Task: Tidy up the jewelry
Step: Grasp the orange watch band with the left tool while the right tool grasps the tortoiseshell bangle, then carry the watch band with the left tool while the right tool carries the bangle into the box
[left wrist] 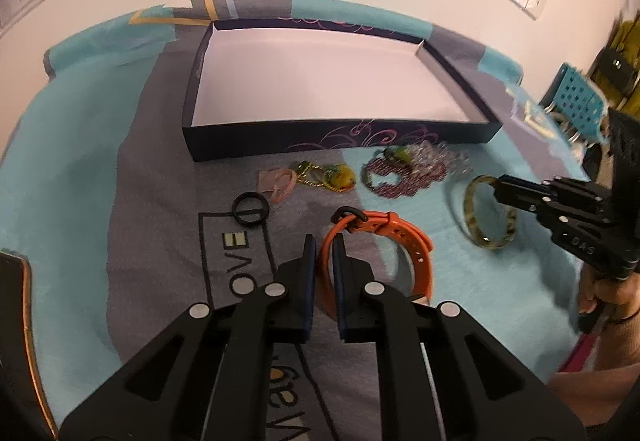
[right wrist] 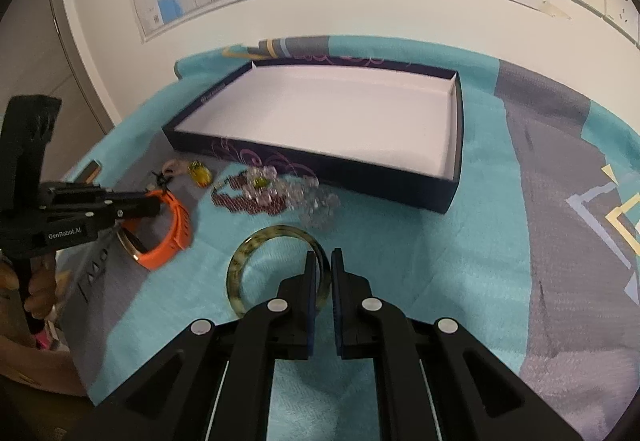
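An orange watch strap (left wrist: 416,241) lies looped on the blanket, and my left gripper (left wrist: 324,241) is shut on its near side, with the band pinched between the blue pads. The right wrist view shows that same left gripper (right wrist: 156,207) closed on the orange strap (right wrist: 176,237). My right gripper (right wrist: 324,255) is shut on the right side of a mottled green-brown bangle (right wrist: 248,253). In the left wrist view the bangle (left wrist: 472,209) stands tilted in the right gripper (left wrist: 498,187). An open dark box (left wrist: 340,137) with a white floor lies beyond both.
More jewelry lies in front of the box: a black ring (left wrist: 251,209), a pink piece (left wrist: 278,183), a yellow-green pendant (left wrist: 328,177), a maroon bead bracelet (left wrist: 396,181) and clear beads (left wrist: 436,157). A blue perforated basket (left wrist: 576,101) stands at the right. A wall stands behind.
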The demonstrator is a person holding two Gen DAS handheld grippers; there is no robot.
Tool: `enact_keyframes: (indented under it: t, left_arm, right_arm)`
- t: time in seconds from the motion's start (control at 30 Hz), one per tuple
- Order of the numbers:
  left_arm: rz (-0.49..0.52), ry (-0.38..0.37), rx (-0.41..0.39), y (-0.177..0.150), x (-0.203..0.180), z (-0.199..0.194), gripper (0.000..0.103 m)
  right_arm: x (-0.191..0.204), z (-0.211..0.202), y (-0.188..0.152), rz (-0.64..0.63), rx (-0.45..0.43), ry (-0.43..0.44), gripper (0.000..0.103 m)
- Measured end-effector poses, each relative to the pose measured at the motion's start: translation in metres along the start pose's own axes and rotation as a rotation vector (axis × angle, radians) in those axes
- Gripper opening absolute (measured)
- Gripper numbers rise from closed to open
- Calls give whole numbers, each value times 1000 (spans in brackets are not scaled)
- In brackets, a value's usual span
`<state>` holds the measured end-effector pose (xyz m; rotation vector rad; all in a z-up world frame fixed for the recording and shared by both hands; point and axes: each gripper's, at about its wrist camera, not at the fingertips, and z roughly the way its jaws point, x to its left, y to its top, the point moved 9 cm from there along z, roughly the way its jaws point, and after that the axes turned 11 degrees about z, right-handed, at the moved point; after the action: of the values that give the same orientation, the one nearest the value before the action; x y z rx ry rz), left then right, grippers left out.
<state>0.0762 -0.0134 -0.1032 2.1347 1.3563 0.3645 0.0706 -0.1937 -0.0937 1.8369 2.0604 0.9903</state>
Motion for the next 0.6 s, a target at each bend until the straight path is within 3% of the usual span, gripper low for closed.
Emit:
enact_keyframes:
  t: [0.23, 0.6]
  left_arm:
    - [-9, -49, -58, 24, 0, -18, 11]
    - [-14, -51, -145, 104, 21, -18, 11]
  right_arm:
    - [3, -12, 23, 3, -46, 34, 6]
    - [-4, -8, 97, -35, -137, 6, 6]
